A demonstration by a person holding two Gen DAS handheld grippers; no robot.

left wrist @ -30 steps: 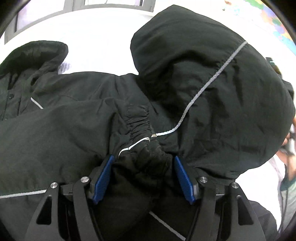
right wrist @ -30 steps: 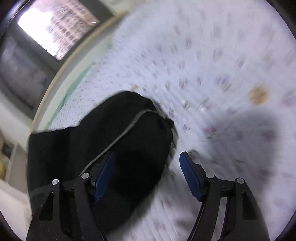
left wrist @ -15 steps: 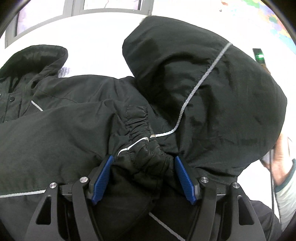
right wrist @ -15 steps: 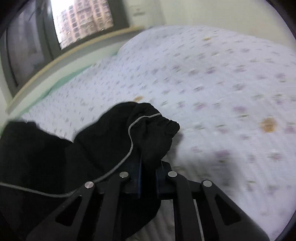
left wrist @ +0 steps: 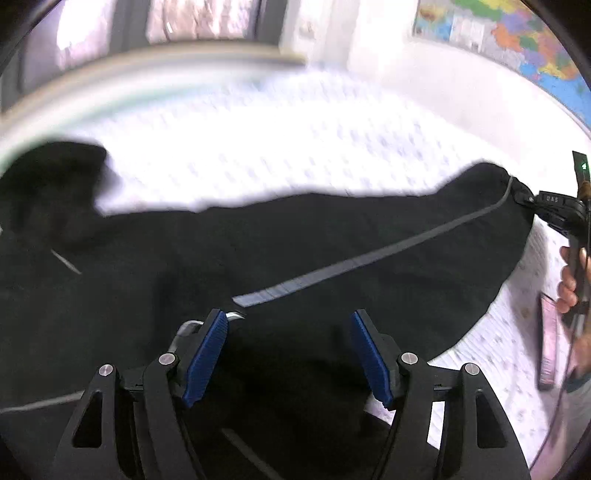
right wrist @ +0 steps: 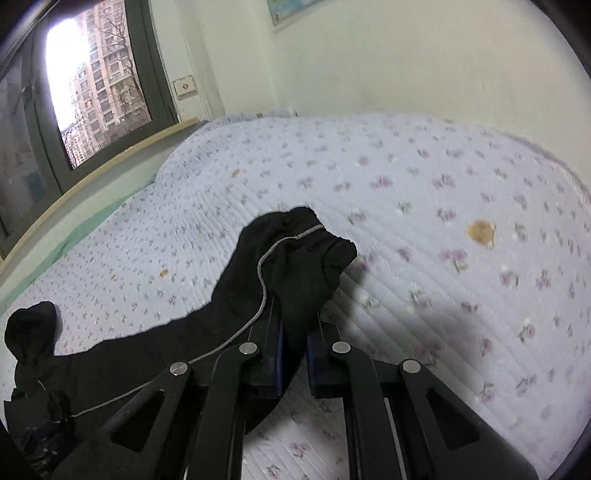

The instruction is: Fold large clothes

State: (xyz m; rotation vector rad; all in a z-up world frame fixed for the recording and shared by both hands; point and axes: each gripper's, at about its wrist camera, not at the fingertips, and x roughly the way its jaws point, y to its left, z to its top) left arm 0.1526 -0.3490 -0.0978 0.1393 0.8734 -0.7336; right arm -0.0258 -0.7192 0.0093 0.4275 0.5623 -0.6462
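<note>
Two blue pads [left wrist: 205,356] of the left gripper [left wrist: 290,350] stand well apart in the left wrist view, with dark cloth of the black jacket [left wrist: 258,258] bunched between them; whether they press on it I cannot tell. The jacket fills the lower half of this view and lies on the floral bedsheet [left wrist: 277,147]. Its sleeve, marked by a grey reflective stripe [left wrist: 369,260], runs out toward 2 o'clock, where the right gripper [left wrist: 532,199] pinches the cuff. A person's hand [left wrist: 570,280] holds that tool at 3 o'clock. A coloured map [left wrist: 517,33] hangs on the wall at 1 o'clock.

In the right wrist view the right gripper [right wrist: 293,354] is clamped tight on the sleeve cuff [right wrist: 303,258], which sticks up past the jaws at centre. Its jaws have just been closing onto that cloth. The sleeve trails away toward 8 o'clock, above the floral bedsheet [right wrist: 443,221]. The jacket's collar end [right wrist: 31,332] rests on the sheet at 9 o'clock. A window [right wrist: 88,85] showing tower blocks sits at 10 o'clock.
</note>
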